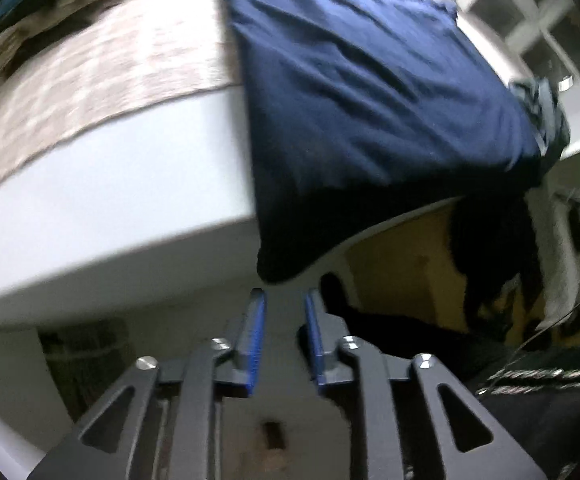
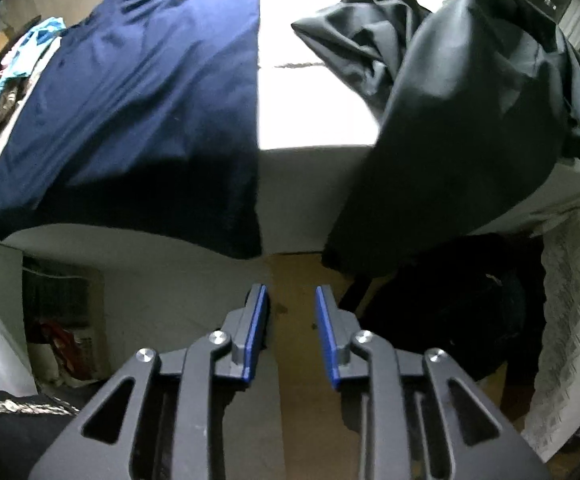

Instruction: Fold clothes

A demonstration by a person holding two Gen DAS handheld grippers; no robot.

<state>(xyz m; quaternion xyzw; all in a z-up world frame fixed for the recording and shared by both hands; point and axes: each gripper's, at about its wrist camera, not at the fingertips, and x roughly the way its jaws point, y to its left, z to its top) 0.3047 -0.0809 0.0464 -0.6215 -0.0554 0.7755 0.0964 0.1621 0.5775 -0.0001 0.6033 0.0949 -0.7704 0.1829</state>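
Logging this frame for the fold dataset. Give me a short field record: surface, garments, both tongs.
surface: white table
garment 1: navy blue cloth, spread flat, near edge hanging over the table's front
garment 2: black garment, crumpled, partly draped over the front edge
left tongs: open, nothing between the pads, just below the navy cloth's hanging corner
right tongs: open, empty, below the table edge between the two garments
floor: dark pile under the table; what it is cannot be told

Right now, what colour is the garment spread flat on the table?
Navy blue garment, clearest in the right wrist view.
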